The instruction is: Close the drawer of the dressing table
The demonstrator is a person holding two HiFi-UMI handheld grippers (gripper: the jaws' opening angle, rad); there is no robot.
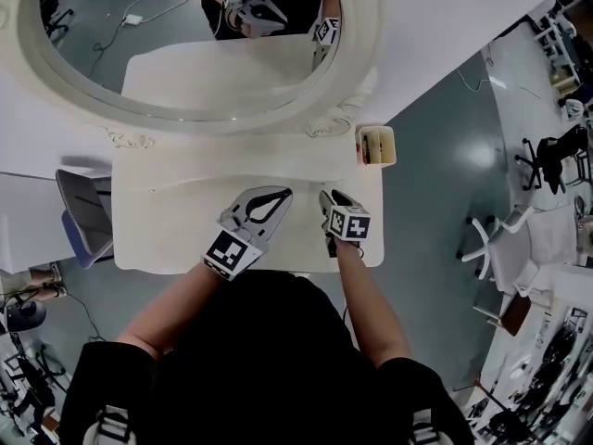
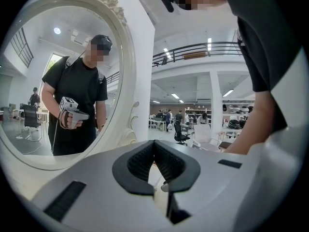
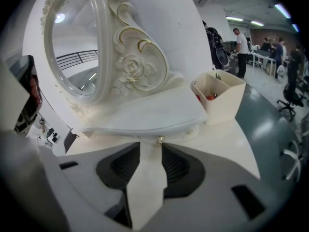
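A small white dressing table (image 1: 232,160) (image 3: 145,112) with a round ornate mirror (image 1: 185,26) stands on a white table (image 1: 157,239). In the right gripper view its drawer front (image 3: 176,131) sits tucked under the curved top edge, carrying small metal knobs (image 3: 159,140). My right gripper (image 1: 331,196) (image 3: 150,146) is open, angled down, with one knob right at its fingertips and nothing pressed between the pads. Beside it my left gripper (image 1: 283,193) (image 2: 154,144) hovers over the table, shut and empty. The head view does not show the drawer front.
A beige open box (image 1: 375,145) (image 3: 219,98) stands on the table right of the dressing table. A grey-blue chair (image 1: 83,216) is at the table's left end. Office chairs (image 1: 500,248) and desks fill the floor to the right. The mirror reflects the person and the grippers.
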